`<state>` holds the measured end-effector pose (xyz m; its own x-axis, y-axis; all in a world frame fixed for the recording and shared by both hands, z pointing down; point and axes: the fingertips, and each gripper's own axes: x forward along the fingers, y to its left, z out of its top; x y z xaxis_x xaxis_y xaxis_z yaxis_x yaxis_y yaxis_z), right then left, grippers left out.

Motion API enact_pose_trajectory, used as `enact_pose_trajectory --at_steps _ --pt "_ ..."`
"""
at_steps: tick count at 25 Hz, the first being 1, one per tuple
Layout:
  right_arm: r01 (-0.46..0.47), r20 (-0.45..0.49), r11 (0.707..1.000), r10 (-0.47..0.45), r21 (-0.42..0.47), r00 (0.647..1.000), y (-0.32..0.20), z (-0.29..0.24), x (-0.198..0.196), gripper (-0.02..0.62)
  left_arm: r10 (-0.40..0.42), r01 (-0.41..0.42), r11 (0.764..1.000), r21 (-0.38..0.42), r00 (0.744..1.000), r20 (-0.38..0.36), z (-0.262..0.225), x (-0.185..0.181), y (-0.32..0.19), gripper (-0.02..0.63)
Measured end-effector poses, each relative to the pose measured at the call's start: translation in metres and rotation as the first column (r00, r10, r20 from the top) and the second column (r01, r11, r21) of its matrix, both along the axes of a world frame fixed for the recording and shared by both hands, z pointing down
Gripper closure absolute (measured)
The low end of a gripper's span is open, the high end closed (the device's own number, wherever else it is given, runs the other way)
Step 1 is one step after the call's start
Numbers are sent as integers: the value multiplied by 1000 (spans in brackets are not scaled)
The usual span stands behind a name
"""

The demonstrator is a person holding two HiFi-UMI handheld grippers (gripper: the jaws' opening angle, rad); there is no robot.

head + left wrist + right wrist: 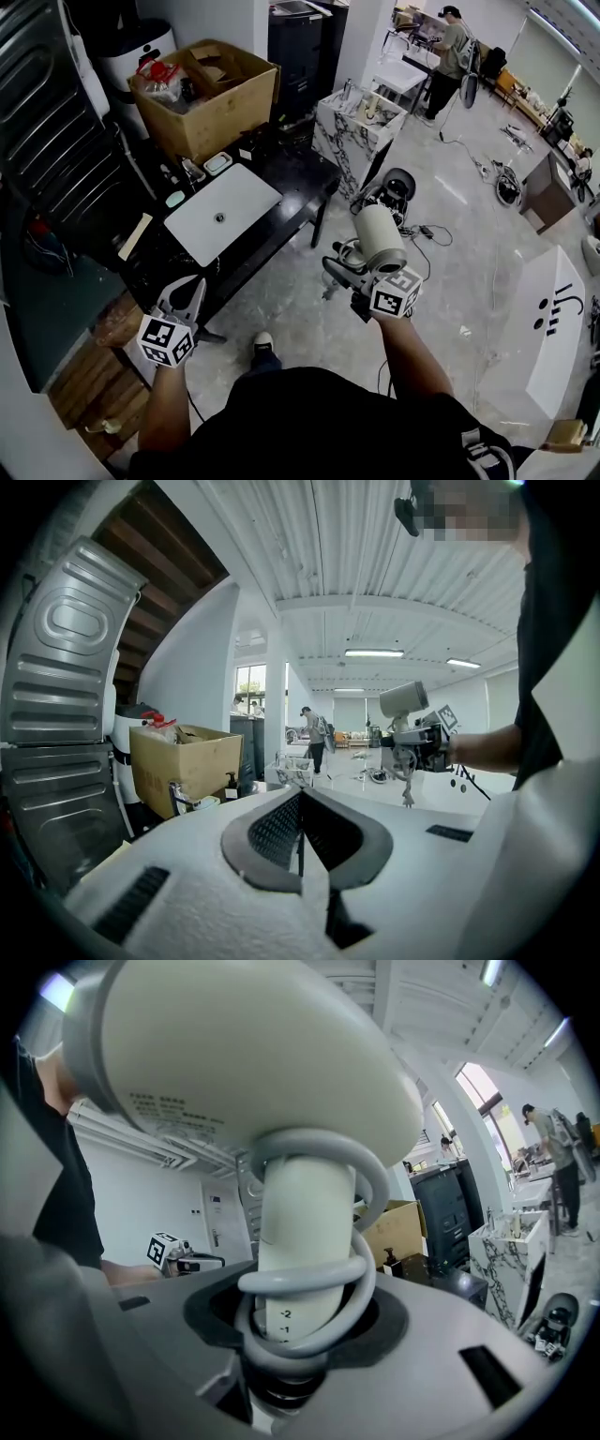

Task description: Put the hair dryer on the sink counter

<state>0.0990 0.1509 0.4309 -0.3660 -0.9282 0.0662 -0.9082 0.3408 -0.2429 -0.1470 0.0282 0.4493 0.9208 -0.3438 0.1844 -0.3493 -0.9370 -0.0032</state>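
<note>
My right gripper (349, 272) is shut on the handle of a white-and-grey hair dryer (380, 239), which stands upright over the floor to the right of the counter. In the right gripper view the hair dryer (281, 1082) fills the frame, its grey cord (309, 1288) wound round the handle between the jaws of the right gripper (300, 1335). The black sink counter (291, 183) with a white basin (220, 220) lies ahead and to the left. My left gripper (183, 292) hangs shut and empty near the counter's near end. In the left gripper view the left gripper (300, 832) shows its pads together and the hair dryer (403, 698) at the right.
An open cardboard box (206, 94) sits at the counter's far end, with small bottles and a soap dish (217, 163) beside the basin. A marble-patterned stand (361, 127), floor cables (422, 230), a white tub (553, 328) and a person (453, 56) at the back surround the spot.
</note>
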Motion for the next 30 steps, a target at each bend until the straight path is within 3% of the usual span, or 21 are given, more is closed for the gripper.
enact_pose_trajectory --at_steps 15,30 --pt "-55 -10 995 54 -84 998 -111 12 29 402 65 -64 997 -42 998 3 8 44 -125 592" --pt "-57 -33 996 54 -75 998 -214 7 24 402 98 -98 994 -43 995 -19 7 46 -228 592"
